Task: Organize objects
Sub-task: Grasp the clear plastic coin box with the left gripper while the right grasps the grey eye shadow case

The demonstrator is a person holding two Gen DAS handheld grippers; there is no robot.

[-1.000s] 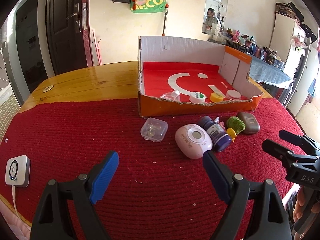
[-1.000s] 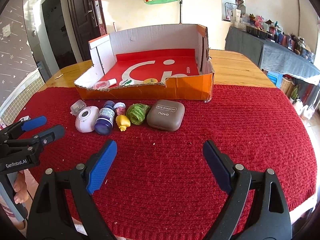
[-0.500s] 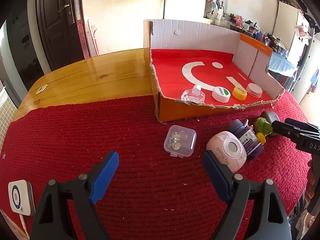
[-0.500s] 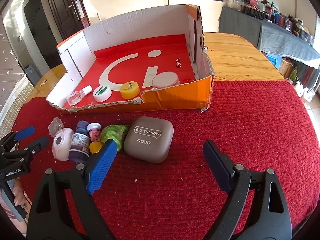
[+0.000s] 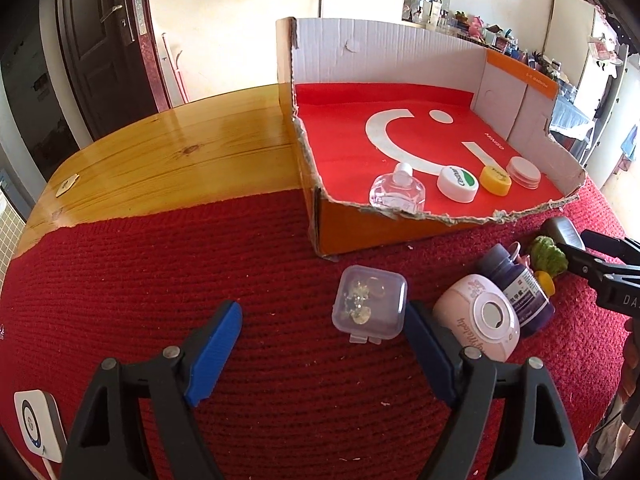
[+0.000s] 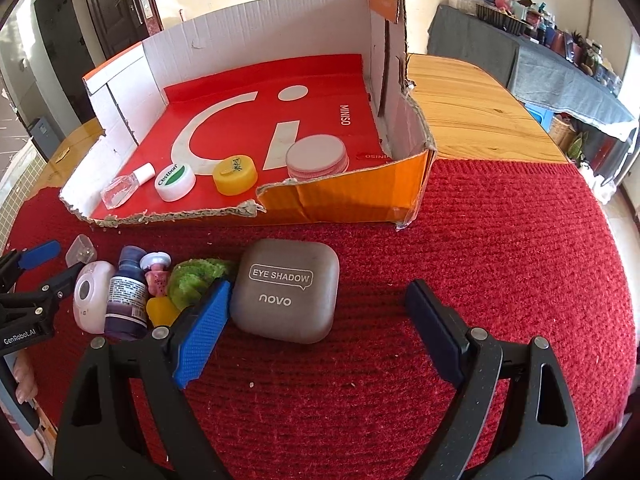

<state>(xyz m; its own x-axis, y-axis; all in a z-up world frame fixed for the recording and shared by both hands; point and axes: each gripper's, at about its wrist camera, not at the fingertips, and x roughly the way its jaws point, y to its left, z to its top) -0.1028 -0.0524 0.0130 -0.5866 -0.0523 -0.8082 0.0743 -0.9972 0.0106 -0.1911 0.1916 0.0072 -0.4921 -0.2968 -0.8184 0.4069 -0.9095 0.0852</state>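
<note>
A row of small things lies on the red cloth in front of the open cardboard box (image 5: pixel 380 232). My left gripper (image 5: pixel 322 316) has its jaws closing; the clear plastic case (image 5: pixel 370 306) sits just ahead of them beside the right finger, with the pads not pressing on it. To its right lie a pink round case (image 5: pixel 476 322), a dark blue bottle (image 5: pixel 516 284) and a green lump (image 5: pixel 548 254). My right gripper (image 6: pixel 320 292) stands open around the near part of the grey eye shadow case (image 6: pixel 288 288), its left pad close beside the case. The left gripper (image 6: pixel 60 262) shows at the left edge.
Inside the box lie a clear bottle (image 5: pixel 396 190), a white cap (image 5: pixel 457 184), a yellow cap (image 5: pixel 495 180) and a pale lid (image 5: pixel 523 172). A white device with a cable (image 5: pixel 34 424) sits at the cloth's near left corner. Bare wooden tabletop (image 5: pixel 180 152) lies behind.
Both grippers moved forward and lower toward the row. The clear case has come up to my left fingertips, and the eye shadow case now lies between my right fingers.
</note>
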